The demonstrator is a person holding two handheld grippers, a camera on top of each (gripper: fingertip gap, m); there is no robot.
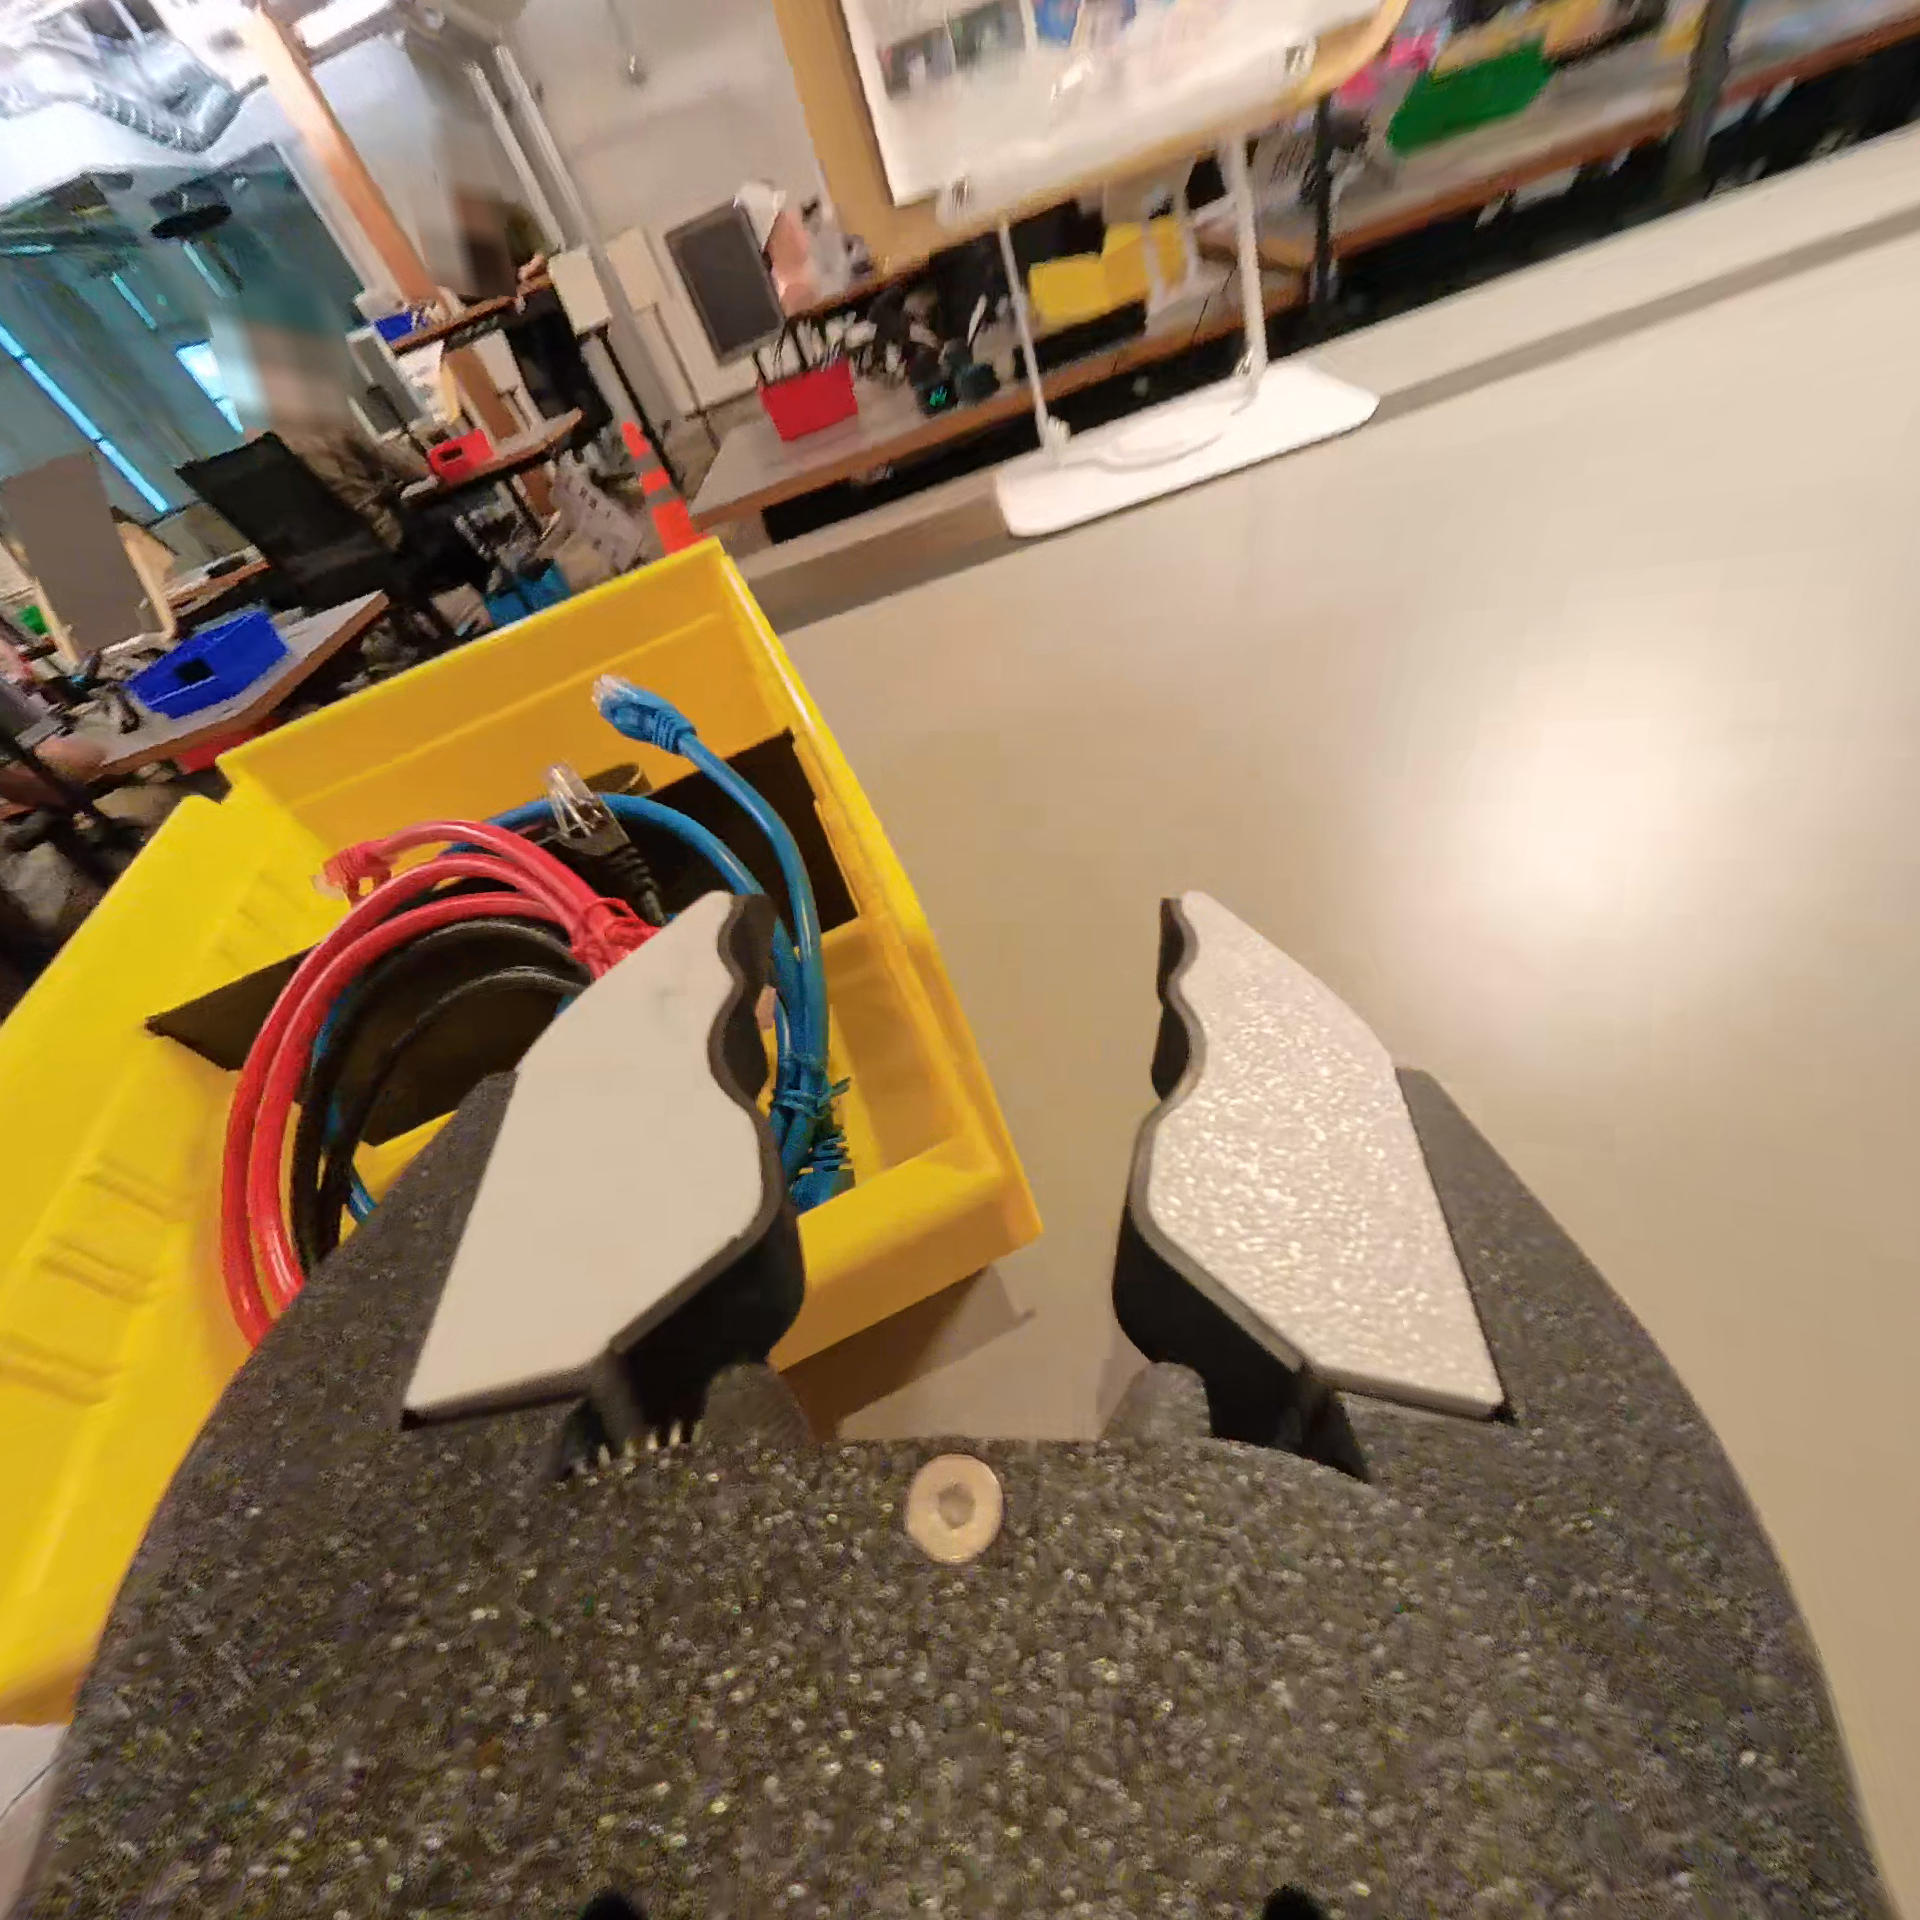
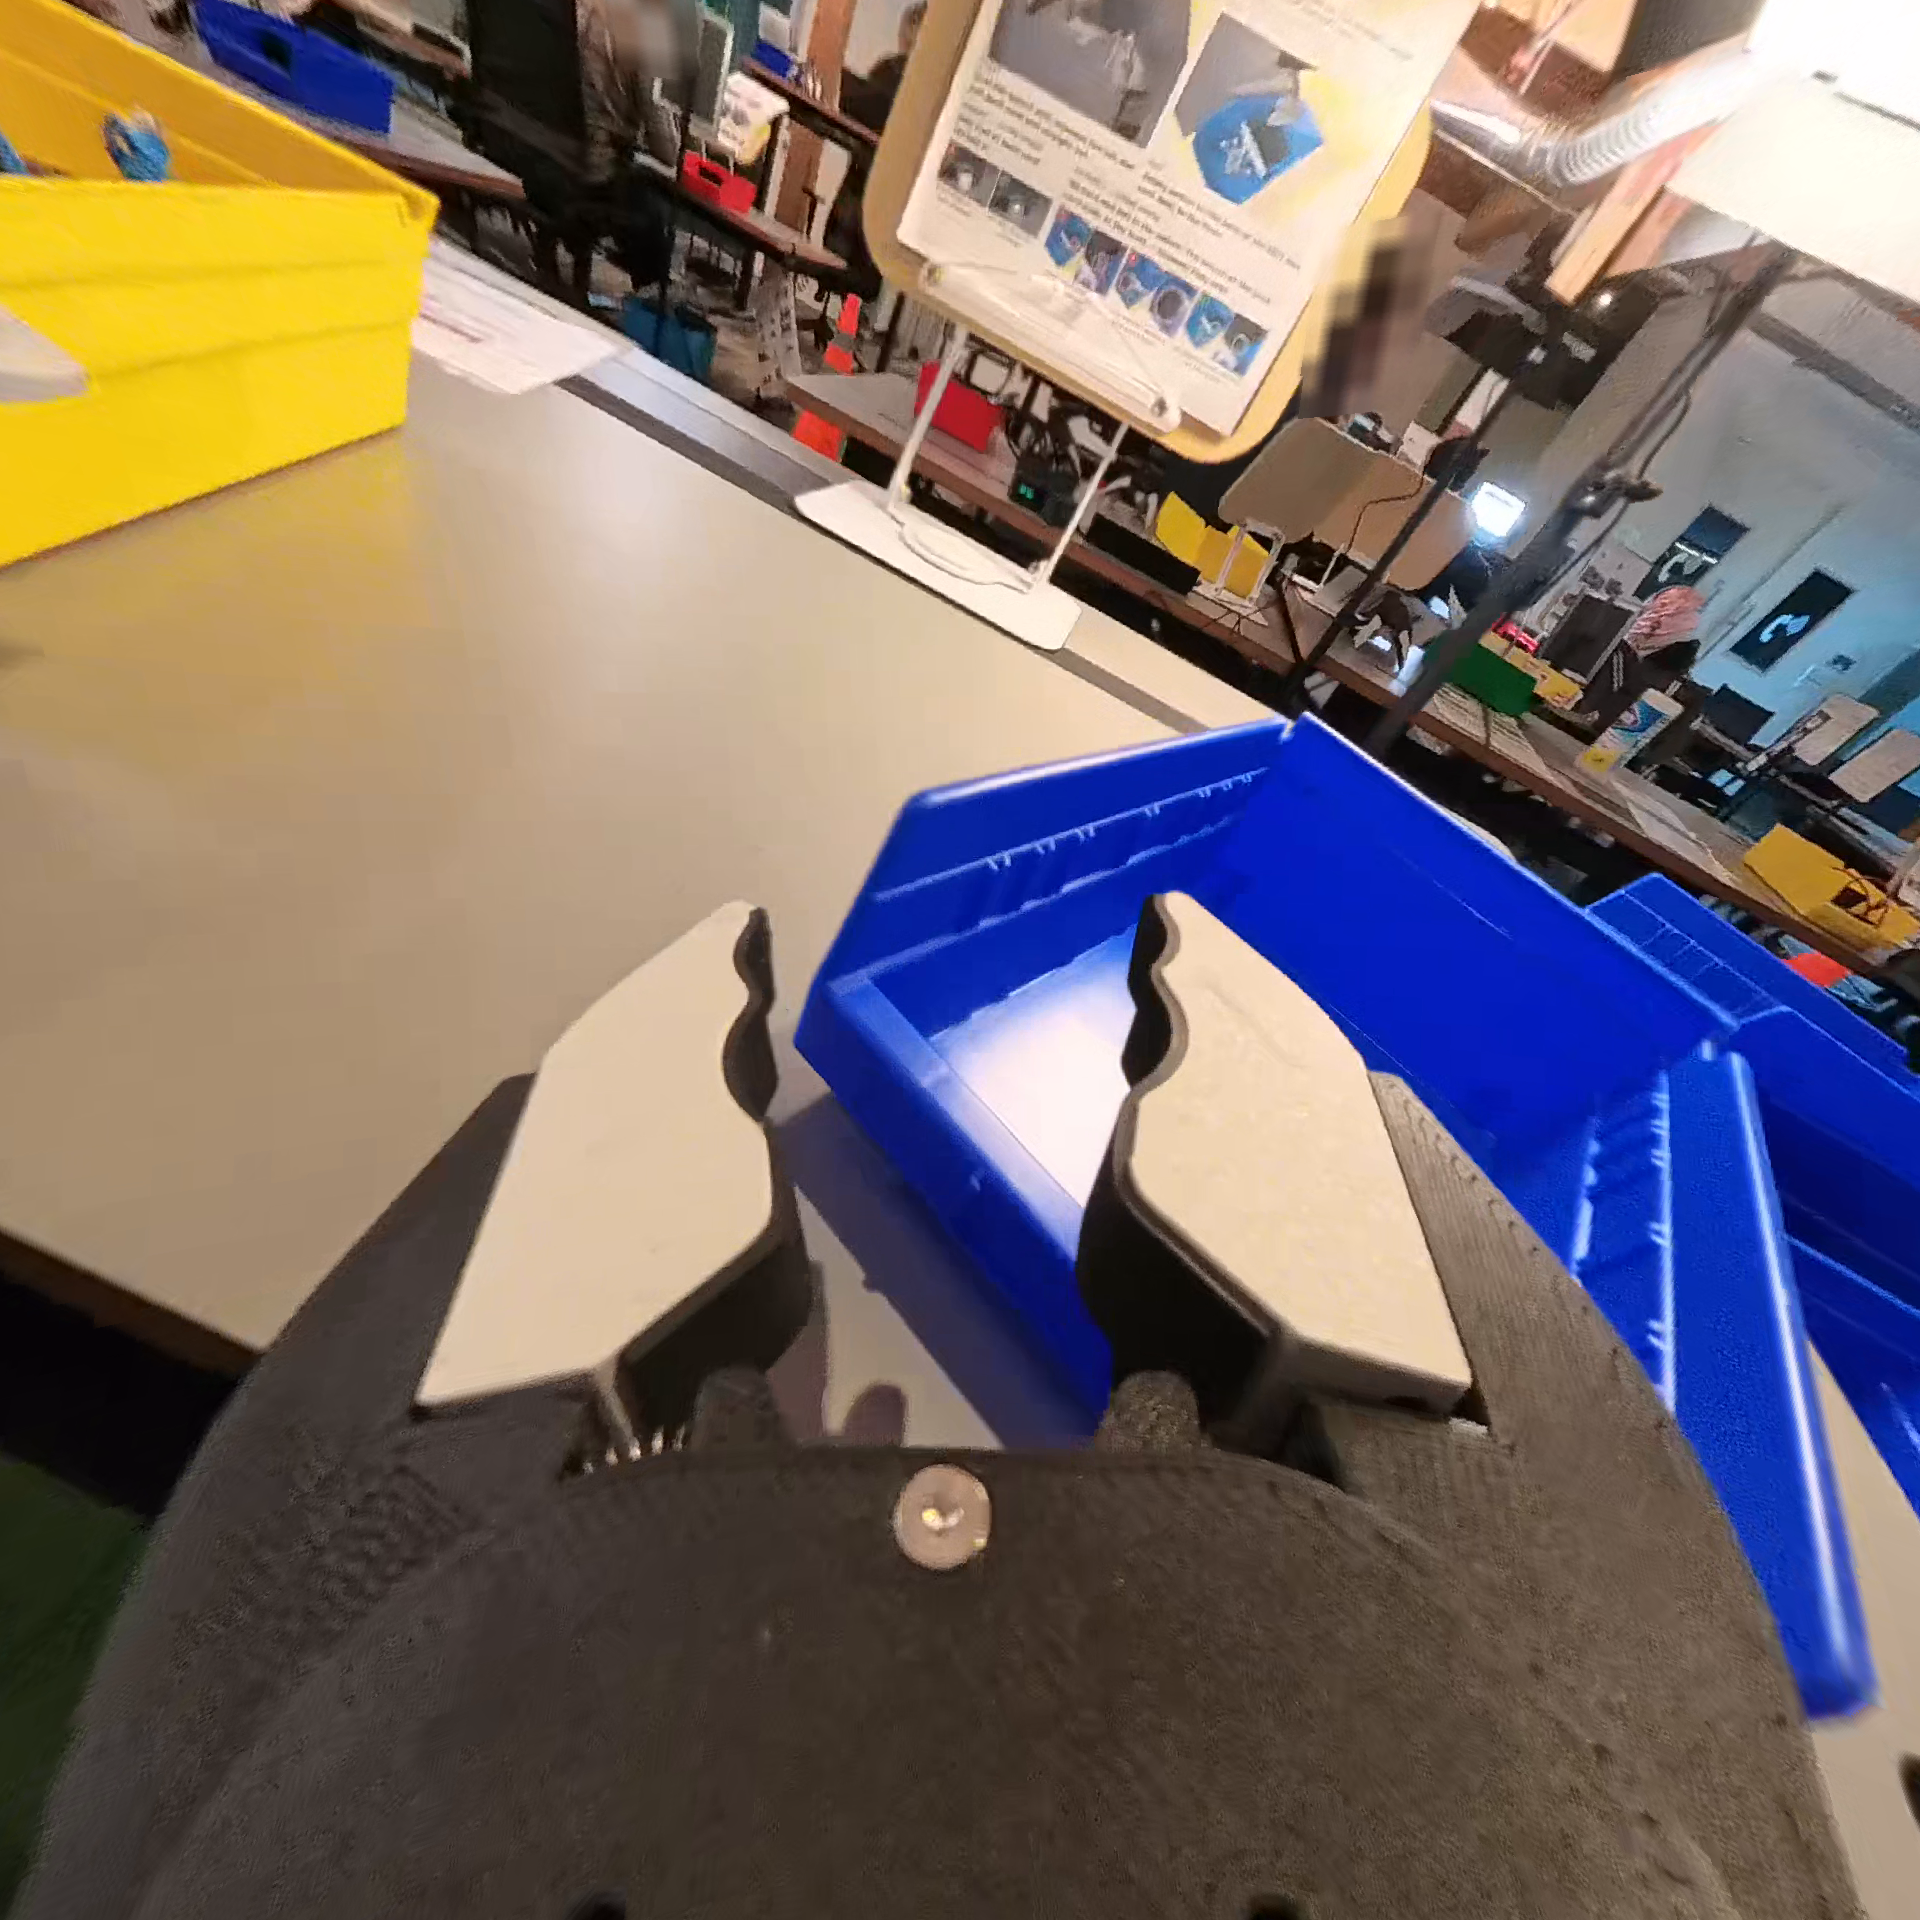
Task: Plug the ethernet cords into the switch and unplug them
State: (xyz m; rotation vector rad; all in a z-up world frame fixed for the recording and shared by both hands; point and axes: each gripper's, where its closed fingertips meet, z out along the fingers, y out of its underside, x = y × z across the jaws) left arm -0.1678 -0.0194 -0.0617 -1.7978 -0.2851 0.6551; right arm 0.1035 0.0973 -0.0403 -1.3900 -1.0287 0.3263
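A yellow bin (image 1: pixel 623 686) on the grey table holds coiled ethernet cords: a red cord (image 1: pixel 270 1091), a blue cord (image 1: pixel 748 821) with its plug sticking up, and a black cord (image 1: pixel 416 997). My left gripper (image 1: pixel 961 914) is open and empty, above the bin's right front corner. My right gripper (image 2: pixel 951 920) is open and empty, over the near edge of an empty blue bin (image 2: pixel 1351 914). The yellow bin also shows in the right wrist view (image 2: pixel 208 291) at the far left. No switch is visible in either view.
A white stand with a printed sheet (image 2: pixel 1101 208) stands at the table's far edge; its base shows in the left wrist view (image 1: pixel 1184 457). A second blue bin (image 2: pixel 1818 1039) lies behind the first. The grey tabletop (image 1: pixel 1455 831) stretches between the bins. Cluttered workbenches lie beyond.
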